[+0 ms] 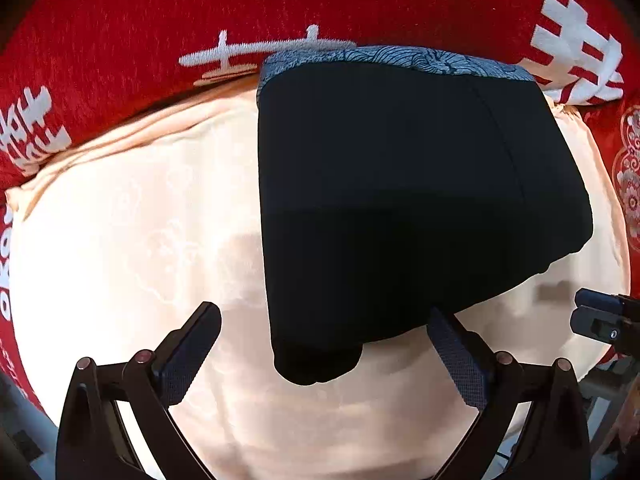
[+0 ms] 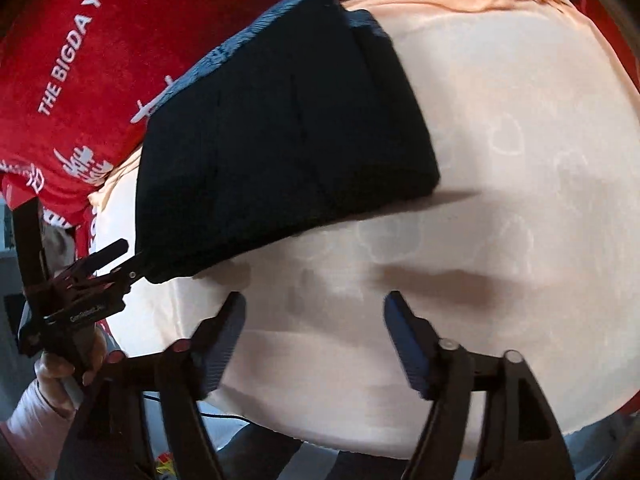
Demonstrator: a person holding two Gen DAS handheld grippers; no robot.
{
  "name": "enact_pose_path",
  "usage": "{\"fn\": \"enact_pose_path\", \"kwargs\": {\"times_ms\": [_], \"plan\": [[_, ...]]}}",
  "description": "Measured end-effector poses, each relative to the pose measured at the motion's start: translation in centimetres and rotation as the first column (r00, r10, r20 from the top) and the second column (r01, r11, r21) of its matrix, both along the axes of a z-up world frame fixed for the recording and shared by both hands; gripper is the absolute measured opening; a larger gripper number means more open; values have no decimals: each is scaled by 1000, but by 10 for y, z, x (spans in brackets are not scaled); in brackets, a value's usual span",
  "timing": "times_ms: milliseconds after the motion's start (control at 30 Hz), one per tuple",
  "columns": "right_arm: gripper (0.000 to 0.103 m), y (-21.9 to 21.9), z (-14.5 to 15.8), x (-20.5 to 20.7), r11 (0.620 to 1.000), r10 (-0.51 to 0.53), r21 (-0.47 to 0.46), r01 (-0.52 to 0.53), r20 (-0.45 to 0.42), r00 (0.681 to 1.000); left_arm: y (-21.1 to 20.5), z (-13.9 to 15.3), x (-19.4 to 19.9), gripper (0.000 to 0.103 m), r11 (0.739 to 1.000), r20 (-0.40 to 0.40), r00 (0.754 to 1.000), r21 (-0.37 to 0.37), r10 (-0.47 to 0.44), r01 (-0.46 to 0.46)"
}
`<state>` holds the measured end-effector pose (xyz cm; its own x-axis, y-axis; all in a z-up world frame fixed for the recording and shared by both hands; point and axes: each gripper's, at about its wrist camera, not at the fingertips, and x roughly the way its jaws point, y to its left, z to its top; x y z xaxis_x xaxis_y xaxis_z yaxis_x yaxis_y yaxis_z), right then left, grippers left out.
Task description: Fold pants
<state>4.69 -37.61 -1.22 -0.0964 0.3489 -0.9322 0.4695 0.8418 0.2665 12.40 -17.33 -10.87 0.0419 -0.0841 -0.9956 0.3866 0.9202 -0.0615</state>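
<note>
The left gripper [image 1: 324,354] hangs over the near edge of the cream cloth [image 1: 132,216], and its jaws are spread wide and hold nothing. The near tip of the black pants [image 1: 400,200] lies between the two pads, but the pads do not press on it. The pants are a short, thick bundle with layers stacked up, and the patterned blue waistband [image 1: 400,58] sits at the far edge, by the red blanket [image 1: 120,40]. The right gripper [image 2: 316,332] is near the pants, over bare cloth, with its jaws apart and empty too. The folding looks almost done, or done. Maybe a little tidy-up is left.
</note>
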Motion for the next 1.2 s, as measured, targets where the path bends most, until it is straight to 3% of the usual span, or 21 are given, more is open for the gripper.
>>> {"fn": "enact_pose_path", "kwargs": {"times_ms": [300,400,533,833,933,1100,1200], "plan": [[81,-10,6,3,999,15,-31,-15,13,1000,2,3,15,103,999,-12,1000,-31,28,-29],[81,-26,14,5,1000,-8,-22,10,62,998,8,4,30,103,997,-10,998,-49,59,-59],[81,-51,18,15,998,-57,3,57,124,991,14,-2,53,103,988,-66,993,-116,96,-103],[82,-93,-28,43,968,-160,211,134,109,981,8,-29,80,103,967,-165,977,-194,131,-163],[84,-98,-45,52,972,-145,197,127,75,987,3,-39,84,103,959,-193,973,-227,128,-171],[84,-100,-61,61,956,-132,274,103,91,987,-3,-56,96,103,947,-229,969,-278,98,-161],[84,-106,-76,66,934,-176,333,133,105,979,-9,-61,101,103,944,-230,970,-297,76,-144]]}}
